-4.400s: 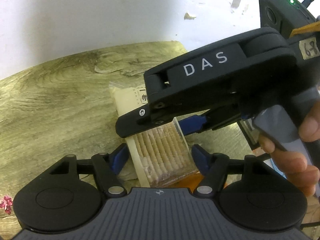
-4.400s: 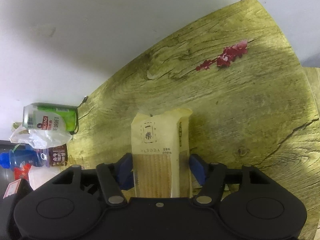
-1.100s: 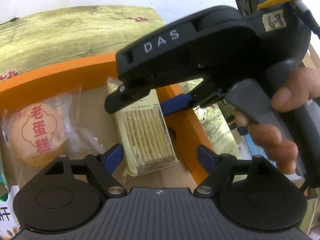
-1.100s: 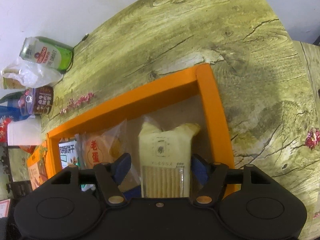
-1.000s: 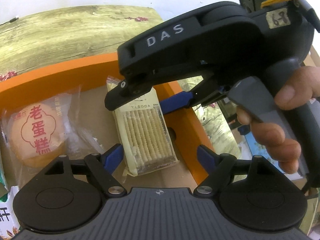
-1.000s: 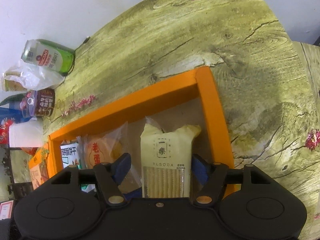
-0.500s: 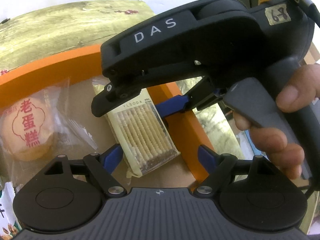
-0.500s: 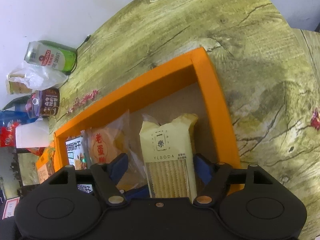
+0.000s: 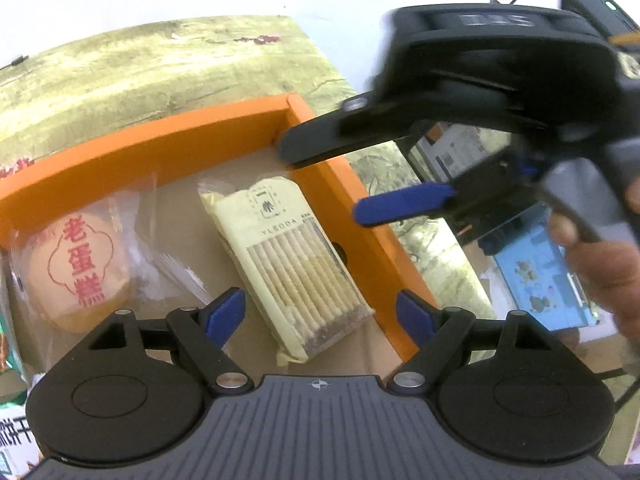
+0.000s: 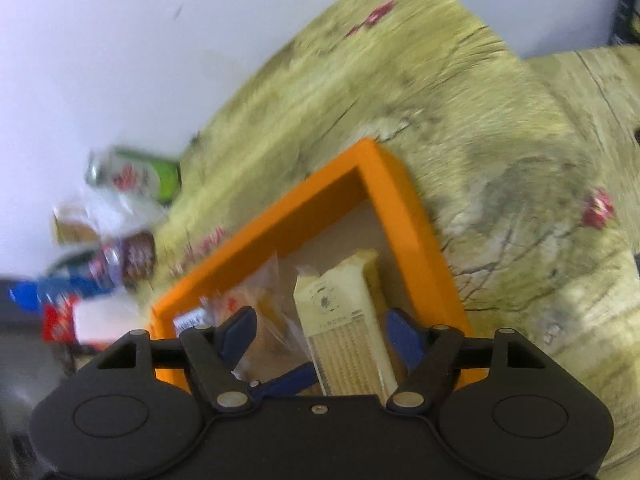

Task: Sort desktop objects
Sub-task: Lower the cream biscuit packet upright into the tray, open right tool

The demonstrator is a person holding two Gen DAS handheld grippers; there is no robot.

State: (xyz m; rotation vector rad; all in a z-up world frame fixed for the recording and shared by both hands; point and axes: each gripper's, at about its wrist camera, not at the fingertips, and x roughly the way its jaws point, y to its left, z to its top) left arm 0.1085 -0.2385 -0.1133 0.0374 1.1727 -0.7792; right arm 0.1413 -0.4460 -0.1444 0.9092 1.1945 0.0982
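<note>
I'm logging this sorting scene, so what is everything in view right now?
cracker pack: one, pale yellow, lying in the tray by its right wall
cake packet: one, clear wrapper with red characters, in the tray left of the crackers
tray: one, orange rim, on the table
table: one, yellow-green wood print
green can: one, blurred, at the table's far left edge
other packets and bottles: several, too blurred to count
left tool: open, above the crackers
right tool: open, empty
hand: one, gripping the right tool's handle
</note>
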